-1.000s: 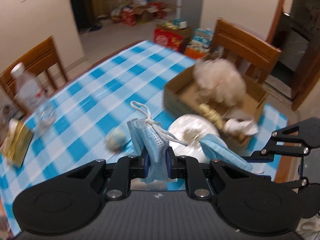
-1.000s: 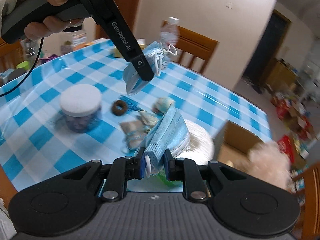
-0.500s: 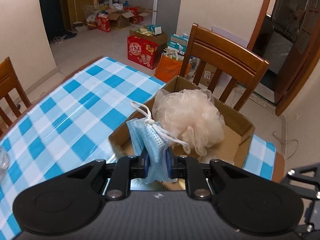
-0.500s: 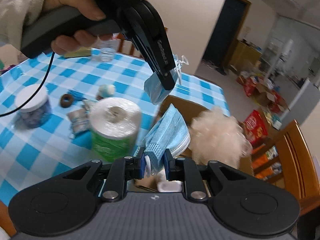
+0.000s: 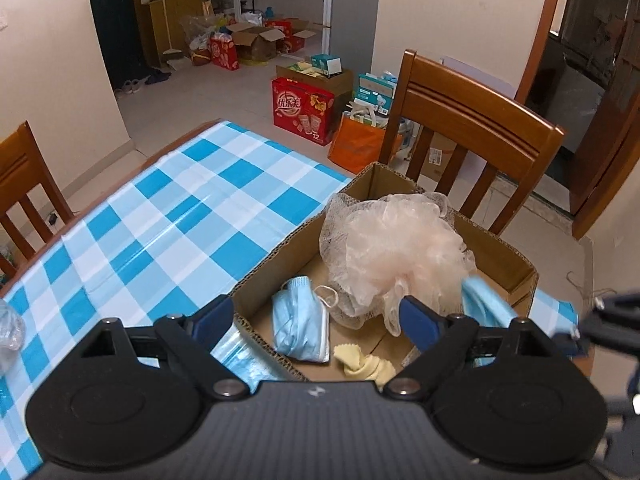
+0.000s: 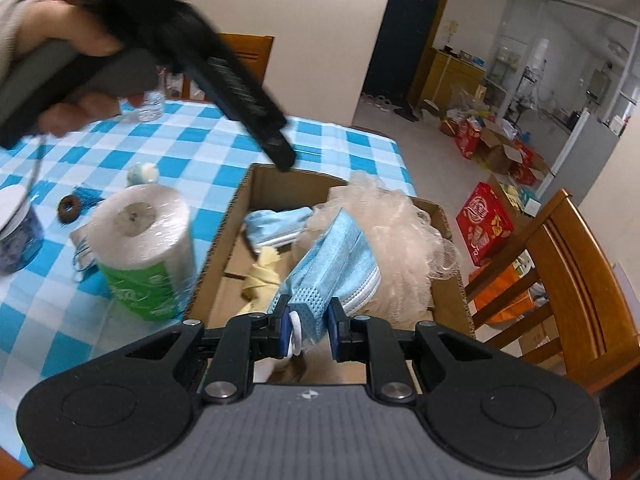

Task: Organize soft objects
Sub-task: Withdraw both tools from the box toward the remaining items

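Left tool (image 5: 316, 318) spread wide and empty; right tool (image 6: 307, 330) pinching mask (image 6: 334, 264): lower over box (image 6: 236, 216) just ahead, then release beside sponge (image 6: 404, 240).

Crumpled blue mask (image 5: 301, 325) in cardboard box (image 5: 276, 256) beside loofah (image 5: 394, 254)

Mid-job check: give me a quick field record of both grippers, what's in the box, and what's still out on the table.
left gripper: open, empty, over the brown cardboard box
right gripper: shut on a folded blue face mask, above the box
in box: crumpled blue face mask, peach mesh bath pouf, pale yellow cloth
on table: wrapped paper roll with green label, white-lidded jar
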The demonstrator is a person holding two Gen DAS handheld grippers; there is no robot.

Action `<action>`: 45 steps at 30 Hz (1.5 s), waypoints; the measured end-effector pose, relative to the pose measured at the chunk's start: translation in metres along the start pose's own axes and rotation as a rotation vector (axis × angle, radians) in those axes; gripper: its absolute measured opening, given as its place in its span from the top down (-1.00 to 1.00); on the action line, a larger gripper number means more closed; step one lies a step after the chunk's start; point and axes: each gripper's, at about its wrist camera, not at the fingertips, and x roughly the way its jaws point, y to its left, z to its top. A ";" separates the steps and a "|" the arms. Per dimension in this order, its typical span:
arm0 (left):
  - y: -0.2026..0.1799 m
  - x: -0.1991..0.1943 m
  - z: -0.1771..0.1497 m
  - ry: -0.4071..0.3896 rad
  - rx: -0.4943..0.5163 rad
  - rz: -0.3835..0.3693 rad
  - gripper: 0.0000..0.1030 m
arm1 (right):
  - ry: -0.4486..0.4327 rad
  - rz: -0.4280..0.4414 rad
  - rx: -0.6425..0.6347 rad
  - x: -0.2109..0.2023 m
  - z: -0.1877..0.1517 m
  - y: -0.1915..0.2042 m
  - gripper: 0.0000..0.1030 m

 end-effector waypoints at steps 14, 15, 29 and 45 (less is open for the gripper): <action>0.027 -0.038 -0.021 -0.026 -0.042 0.064 -0.83 | 0.089 -0.092 0.205 0.047 0.000 -0.063 -0.69; 0.029 -0.040 -0.023 -0.025 -0.047 0.067 -0.83 | 0.085 -0.099 0.213 0.048 -0.001 -0.064 -0.78; 0.053 -0.062 -0.047 -0.029 -0.089 0.112 -0.87 | 0.077 -0.104 0.213 0.035 0.003 -0.052 -1.00; 0.088 -0.089 -0.095 -0.015 -0.177 0.182 -0.87 | 0.025 0.003 0.139 0.001 0.019 0.002 -1.00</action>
